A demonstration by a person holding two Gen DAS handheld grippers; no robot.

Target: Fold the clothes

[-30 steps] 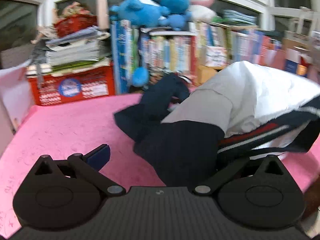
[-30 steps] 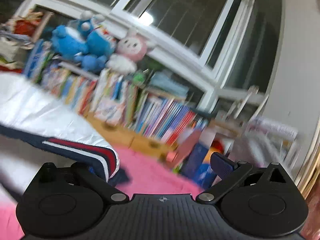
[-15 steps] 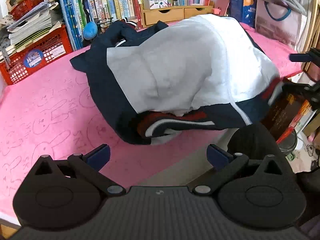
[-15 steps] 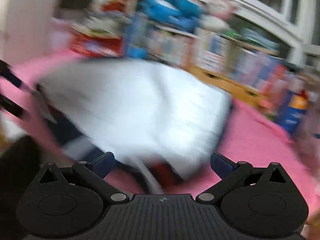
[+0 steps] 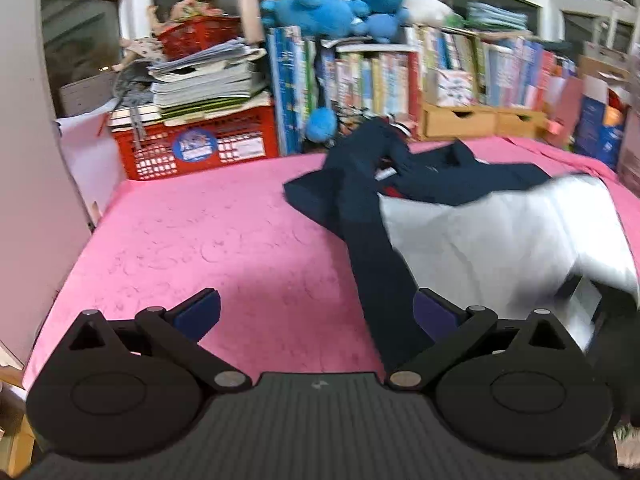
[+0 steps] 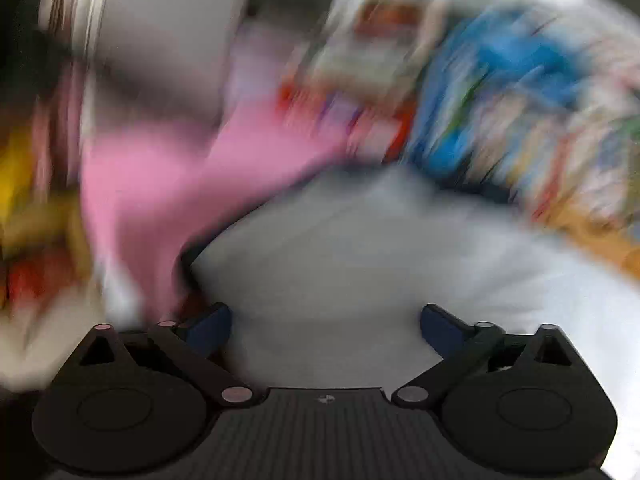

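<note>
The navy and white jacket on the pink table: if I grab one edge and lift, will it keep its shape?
Probably not. The jacket lies crumpled with a loose navy sleeve trailing, so it likely droops and unfolds. Its white lining looks smooth, so it may slip on the pink table cover.

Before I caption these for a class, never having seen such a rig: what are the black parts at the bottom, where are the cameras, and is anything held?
Each picture comes from a fisheye camera mounted on a hand-held gripper that a person carries, looking forward along its two blue-tipped fingers. The black shapes are the gripper bodies. The left hand-held gripper is open above a pink patterned tablecloth, holding nothing. A rumpled navy and white jacket lies to its right, with one dark sleeve running down past the right finger. Behind stand a red plastic crate, rows of books and blue plush toys. The right view is badly blurred; the right hand-held gripper sits over white cloth, its jaws just closing a little, not pressing on anything.
</note>
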